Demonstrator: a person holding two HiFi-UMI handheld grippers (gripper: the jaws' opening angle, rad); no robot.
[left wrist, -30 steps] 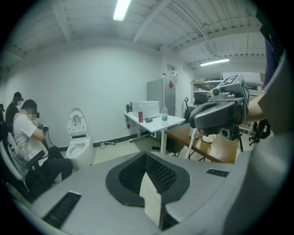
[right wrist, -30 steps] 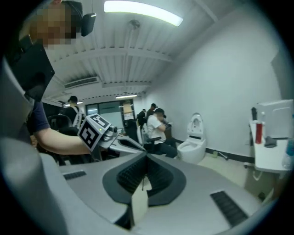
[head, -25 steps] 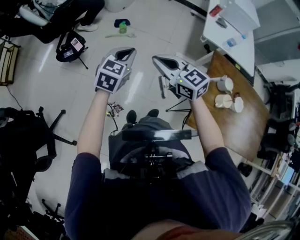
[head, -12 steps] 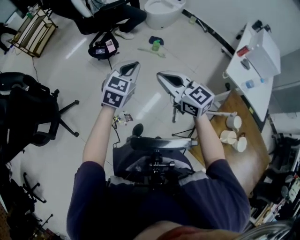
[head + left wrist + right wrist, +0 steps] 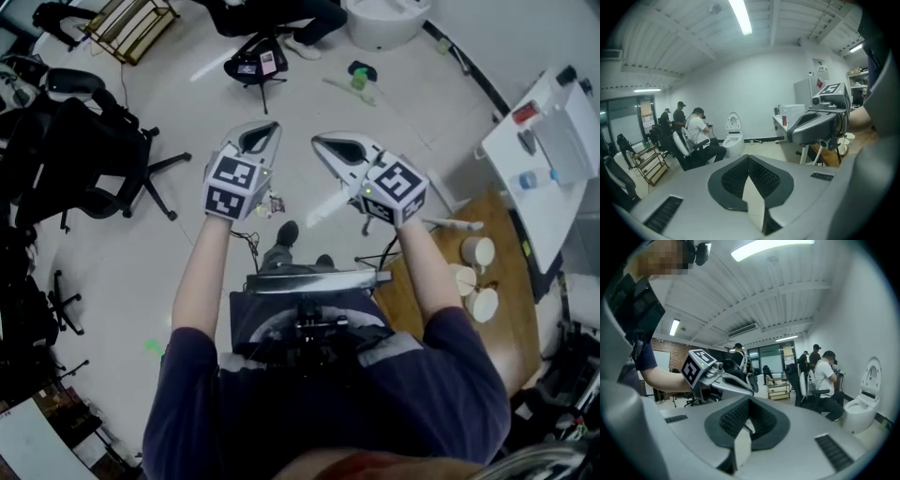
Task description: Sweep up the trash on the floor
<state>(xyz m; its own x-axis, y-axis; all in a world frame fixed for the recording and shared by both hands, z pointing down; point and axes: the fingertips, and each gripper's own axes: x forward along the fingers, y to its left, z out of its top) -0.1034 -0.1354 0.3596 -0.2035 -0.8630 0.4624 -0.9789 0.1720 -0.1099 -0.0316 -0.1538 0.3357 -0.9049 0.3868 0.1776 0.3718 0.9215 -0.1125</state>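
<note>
left gripper (image 5: pixel 261 134) and right gripper (image 5: pixel 323 143) both clenched, empty. litter scraps (image 5: pixel 275 203) on floor (image 5: pixel 169 272) beneath left gripper, just ahead of shoe (image 5: pixel 288 232); left hand nearer, reach likely downward.

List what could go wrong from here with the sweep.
1. The left gripper and right gripper are shut and empty; no broom is in view.
2. The thin black cable near the small floor litter may snag.
3. The white cups on the brown wooden table sit near the right arm.
</note>
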